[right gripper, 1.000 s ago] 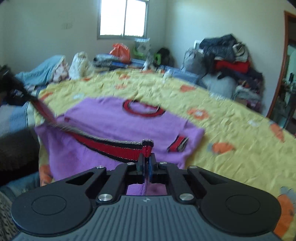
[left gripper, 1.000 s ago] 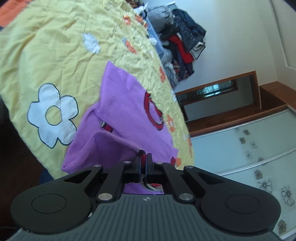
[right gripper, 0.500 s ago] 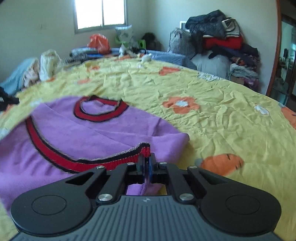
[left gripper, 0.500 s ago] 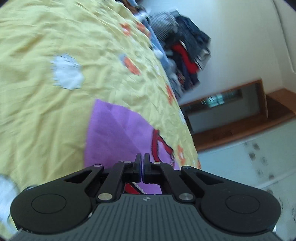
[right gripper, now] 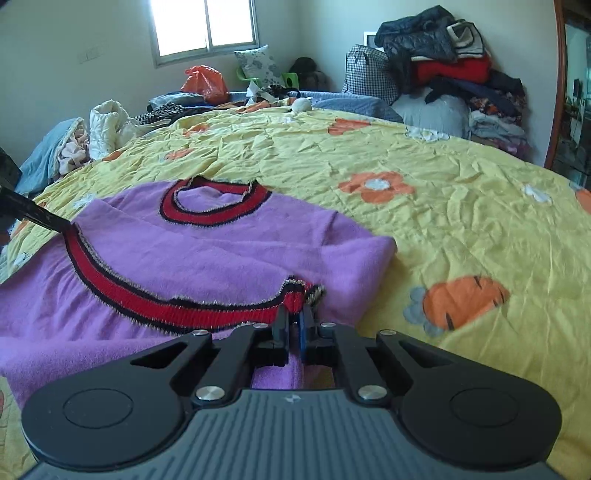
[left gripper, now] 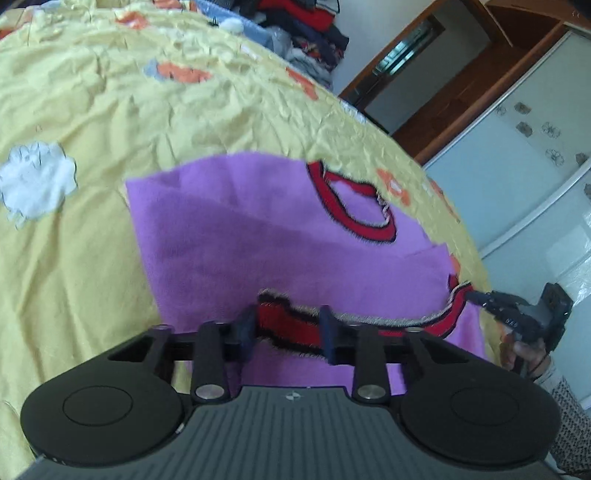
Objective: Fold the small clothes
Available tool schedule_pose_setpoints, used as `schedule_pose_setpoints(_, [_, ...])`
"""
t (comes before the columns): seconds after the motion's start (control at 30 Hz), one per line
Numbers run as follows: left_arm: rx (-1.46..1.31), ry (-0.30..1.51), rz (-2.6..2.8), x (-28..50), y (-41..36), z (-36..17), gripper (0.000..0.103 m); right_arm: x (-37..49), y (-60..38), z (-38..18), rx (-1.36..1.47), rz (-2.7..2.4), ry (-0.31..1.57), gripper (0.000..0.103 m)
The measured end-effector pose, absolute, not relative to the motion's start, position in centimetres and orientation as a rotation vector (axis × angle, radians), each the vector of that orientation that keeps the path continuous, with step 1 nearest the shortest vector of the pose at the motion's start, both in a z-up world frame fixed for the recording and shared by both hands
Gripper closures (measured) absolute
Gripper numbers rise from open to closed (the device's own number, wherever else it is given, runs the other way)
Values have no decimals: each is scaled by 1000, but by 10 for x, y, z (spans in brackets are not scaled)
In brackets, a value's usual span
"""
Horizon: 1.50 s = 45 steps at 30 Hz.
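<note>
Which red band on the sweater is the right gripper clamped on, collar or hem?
The hem band: the right gripper pinches its end; the collar ring lies untouched farther up.

A sweater (right gripper: 207, 254) is spread on a bedspread (right gripper: 443, 229) and fills the lower left of the right wrist view, its collar (right gripper: 212, 205) set toward the upper part of the frame. The hem band (right gripper: 177, 306) is laid across the sweater's body, from the left edge to the lower centre. A clothes pile (right gripper: 450, 74) is stacked behind the bedspread at upper right, and a window (right gripper: 203, 27) is placed at top centre. In the left wrist view a wardrobe (left gripper: 524, 155) is seen at right.
</note>
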<state>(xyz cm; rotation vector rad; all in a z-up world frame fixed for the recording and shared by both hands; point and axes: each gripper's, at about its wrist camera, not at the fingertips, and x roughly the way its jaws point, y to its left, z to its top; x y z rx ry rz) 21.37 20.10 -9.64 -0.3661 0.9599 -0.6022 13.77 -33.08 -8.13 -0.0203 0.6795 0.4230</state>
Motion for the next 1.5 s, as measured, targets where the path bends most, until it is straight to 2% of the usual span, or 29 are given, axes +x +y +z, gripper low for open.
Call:
schedule_pose_setpoints(0.07, [-380,951,-595,210,206,-99,87,134,-334,-80,-7,435,677,97])
schedule_pose_setpoints(0.1, [-400,944,-607,207,210,-98,101,131,-334,-79,-9,442,669,97])
schedule_pose_setpoints(0.23, [-428,922,-616,189,216,-94,101,124,-331,-74,-19,447,641,98])
schedule_pose_setpoints(0.47, [-500,767,-583,167,226,-59,101,123,-331,-52,-14,417,579,99])
schedule_pose_setpoints(0.83, [-537,699,-498,217,232,-48,101,181,-337,-59,-13,359,590,99])
schedule_pose_setpoints(1.03, [-565,734,-410,249,243,-71,101,219,-336,-76,5,337,629,99])
schedule_pose_setpoints(1.07, [-558,768,-397,256,243,-79,101,227,-334,-83,8,342,670,97])
schedule_pose_setpoints(1.13, [-532,846,-313,266,244,-96,100,242,-333,-98,10,330,753,84])
schedule_pose_setpoints(1.17, [-553,856,-320,267,248,-101,96,239,-334,-98,5,319,737,78])
schedule_pose_setpoints(1.2, [-587,852,-308,264,255,-101,92,235,-337,-93,23,302,733,77])
schedule_pose_setpoints(1.23, [-607,848,-288,260,262,-97,94,228,-342,-87,46,288,729,77])
schedule_pose_setpoints(1.37, [-537,784,-376,204,265,-56,69,163,-359,-66,108,282,687,77])
schedule_pose_setpoints(1.5, [-416,765,-540,127,229,-38,46,92,-364,-77,201,275,737,76])
